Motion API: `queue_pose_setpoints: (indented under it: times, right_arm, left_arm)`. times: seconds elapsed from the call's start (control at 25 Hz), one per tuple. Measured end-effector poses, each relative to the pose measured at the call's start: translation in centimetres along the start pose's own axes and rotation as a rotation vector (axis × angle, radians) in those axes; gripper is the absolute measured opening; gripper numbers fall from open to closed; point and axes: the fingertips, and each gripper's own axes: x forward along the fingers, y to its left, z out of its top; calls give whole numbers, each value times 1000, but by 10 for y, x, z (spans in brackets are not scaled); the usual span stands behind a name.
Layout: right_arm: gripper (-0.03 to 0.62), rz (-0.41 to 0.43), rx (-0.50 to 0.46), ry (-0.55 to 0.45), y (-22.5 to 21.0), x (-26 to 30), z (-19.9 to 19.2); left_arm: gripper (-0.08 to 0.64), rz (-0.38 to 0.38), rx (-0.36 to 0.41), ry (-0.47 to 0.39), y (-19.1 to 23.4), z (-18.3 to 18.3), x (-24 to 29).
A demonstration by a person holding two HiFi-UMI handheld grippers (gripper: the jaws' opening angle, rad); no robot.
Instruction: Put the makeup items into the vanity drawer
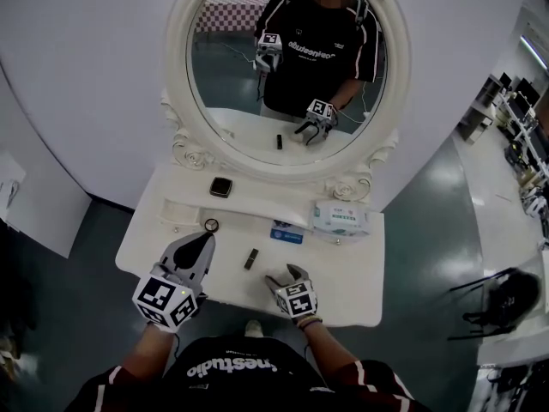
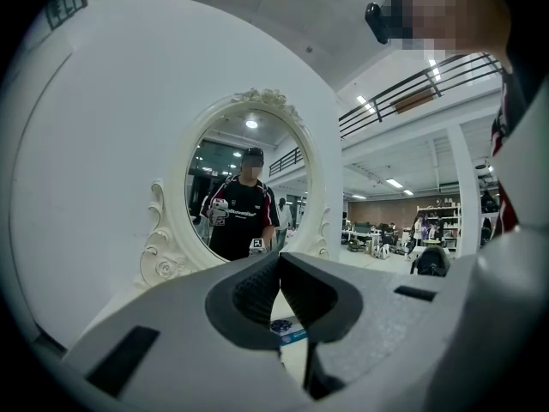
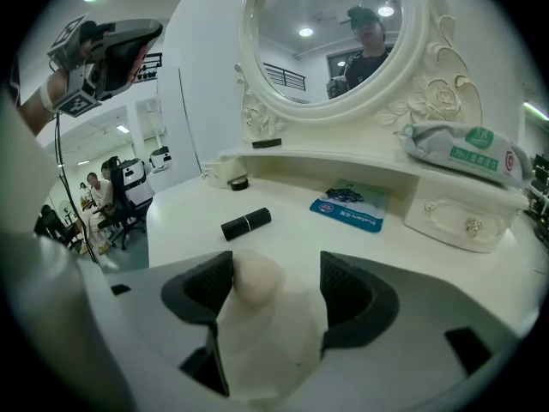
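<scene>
I read this as an open lab or office hall, not a home. The vanity looks like a mock-up set: it stands against a bare white partition on a grey-green floor. The left gripper view shows a mezzanine railing, strip lights and shelving. In the right gripper view a person sits by office chairs.

The right gripper has its jaws apart around a pale round sponge touching one pad. Beyond the sponge lie a black tube and a blue packet.
</scene>
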Motion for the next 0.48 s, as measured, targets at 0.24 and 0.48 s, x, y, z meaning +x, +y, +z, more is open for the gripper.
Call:
queue_pose_setpoints:
  times: [0.24, 0.48]
  right_arm:
    - [308, 41, -23, 22, 13, 6, -6]
    - [208, 95, -47, 21, 25, 7, -5]
  left_arm:
    - [6, 15, -5, -5, 1, 1, 0]
    - [6, 25, -12, -4, 3, 0, 2]
